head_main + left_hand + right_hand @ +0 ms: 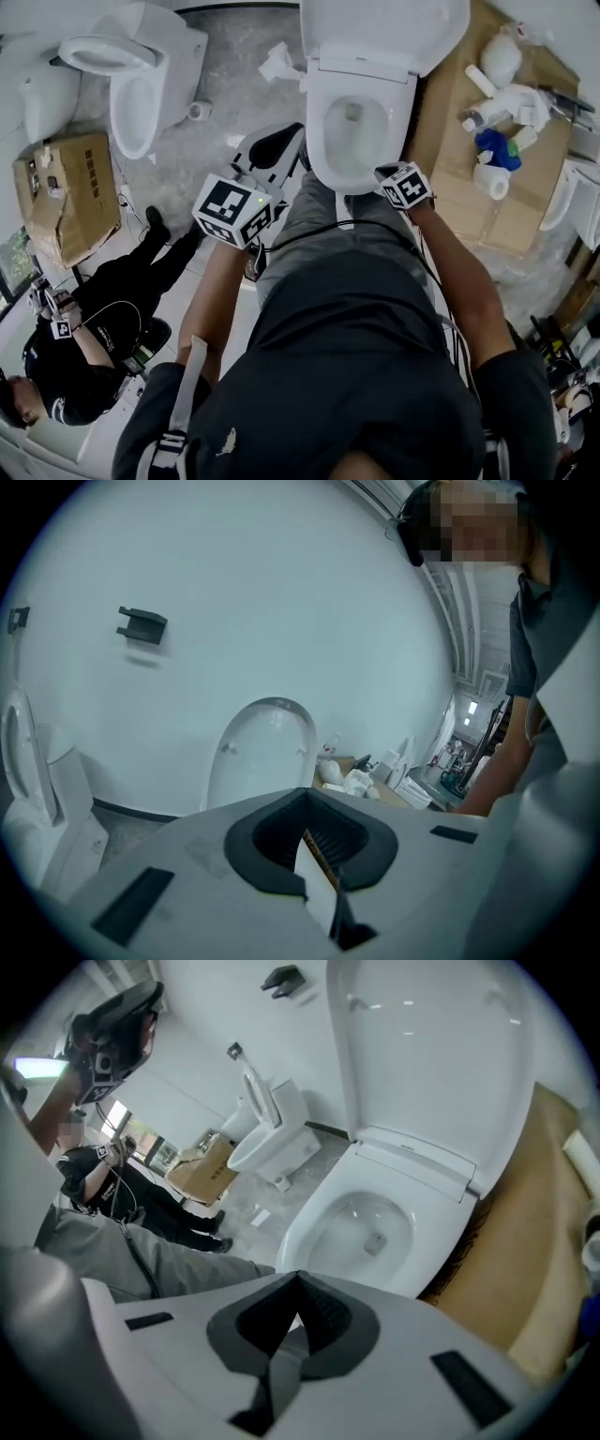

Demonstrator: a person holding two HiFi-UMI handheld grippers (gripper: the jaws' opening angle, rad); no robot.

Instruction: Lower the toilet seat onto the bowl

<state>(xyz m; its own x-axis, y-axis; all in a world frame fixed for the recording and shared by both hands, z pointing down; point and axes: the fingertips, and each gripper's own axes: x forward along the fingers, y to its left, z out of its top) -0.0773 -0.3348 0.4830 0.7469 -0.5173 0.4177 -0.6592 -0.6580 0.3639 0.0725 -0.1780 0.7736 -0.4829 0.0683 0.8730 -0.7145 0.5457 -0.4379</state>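
Toilet seat [316, 131] looks already flat on the bowl [366, 1232] beneath the upright lid [384, 28], probably why the right gripper [298, 1326], near its front rim, and the left gripper [309, 841] hang pinched closed, gripping nothing.

The head view looks steeply down onto the toilet bowl [354, 141]. The right gripper view shares it from nearby; the left gripper view faces level toward the raised lid [267, 747].

left gripper [309, 855]: jaws together, nothing between, aimed near level | right gripper [291, 1330]: jaws together, empty, tipped steeply down | left forearm [211, 291], right forearm [459, 272]: bare, both stretched forward
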